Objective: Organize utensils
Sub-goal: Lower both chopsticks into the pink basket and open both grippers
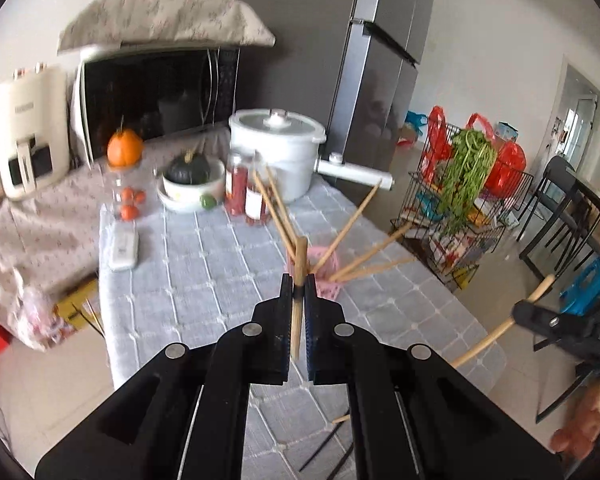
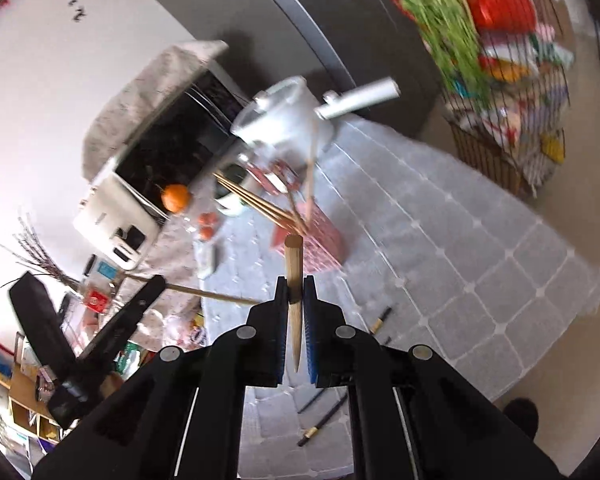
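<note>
Table (image 1: 204, 264) edges are running close on two sides: we are seeing the right edge dropping to bare floor beside the wire rack (image 1: 456, 216), and the near edge falling away under both grippers. Open cloth is lying between the pink holder (image 1: 329, 264) and the near edge, apart from a few dark chopsticks (image 2: 328, 416) lying flat on it.

We are pinching one wooden chopstick (image 1: 298, 300) in the left gripper (image 1: 298, 286), jaws pressed together on it, above the table and in line with the holder. We are pinching a second wooden chopstick (image 2: 294, 300) in the right gripper (image 2: 296, 286), jaws likewise pressed together on it, its blunt end pointing away from the camera.

The pink holder is standing on the cloth and is holding several wooden chopsticks (image 1: 364, 248) fanning outward. Behind it, jars (image 1: 246, 192), a bowl (image 1: 192, 190) holding a dark squash, and a white pot (image 1: 278, 148) with its lid on are crowding the far end.
</note>
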`<state>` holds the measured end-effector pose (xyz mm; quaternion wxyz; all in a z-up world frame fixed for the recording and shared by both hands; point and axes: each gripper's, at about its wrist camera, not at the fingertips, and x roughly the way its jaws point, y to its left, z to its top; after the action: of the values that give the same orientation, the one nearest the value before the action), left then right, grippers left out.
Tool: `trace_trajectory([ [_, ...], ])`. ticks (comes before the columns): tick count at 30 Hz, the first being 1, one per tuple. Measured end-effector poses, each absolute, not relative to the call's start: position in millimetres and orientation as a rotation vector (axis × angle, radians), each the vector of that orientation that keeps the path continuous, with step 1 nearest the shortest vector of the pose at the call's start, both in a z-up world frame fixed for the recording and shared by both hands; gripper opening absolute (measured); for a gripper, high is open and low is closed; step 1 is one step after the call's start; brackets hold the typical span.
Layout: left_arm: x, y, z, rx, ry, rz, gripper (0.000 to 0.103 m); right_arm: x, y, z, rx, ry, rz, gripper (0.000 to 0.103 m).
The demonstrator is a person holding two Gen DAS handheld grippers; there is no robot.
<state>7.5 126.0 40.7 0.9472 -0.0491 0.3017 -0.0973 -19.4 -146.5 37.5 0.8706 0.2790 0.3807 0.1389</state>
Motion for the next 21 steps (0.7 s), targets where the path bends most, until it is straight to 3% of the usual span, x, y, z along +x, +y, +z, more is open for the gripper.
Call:
trace_trajectory([
  [14, 26.1, 118.5, 124.3, -0.109, 0.466, -0.198, 0.005, -2.3, -153.7, 156.4, 0.547, 0.579, 0.369, 0.008],
  [21, 76.1, 105.9, 128.0, -0.156, 0.457, -0.196, 0.005, 34.1, -152.9, 191.1, 0.517, 0.501, 0.341, 0.008],
])
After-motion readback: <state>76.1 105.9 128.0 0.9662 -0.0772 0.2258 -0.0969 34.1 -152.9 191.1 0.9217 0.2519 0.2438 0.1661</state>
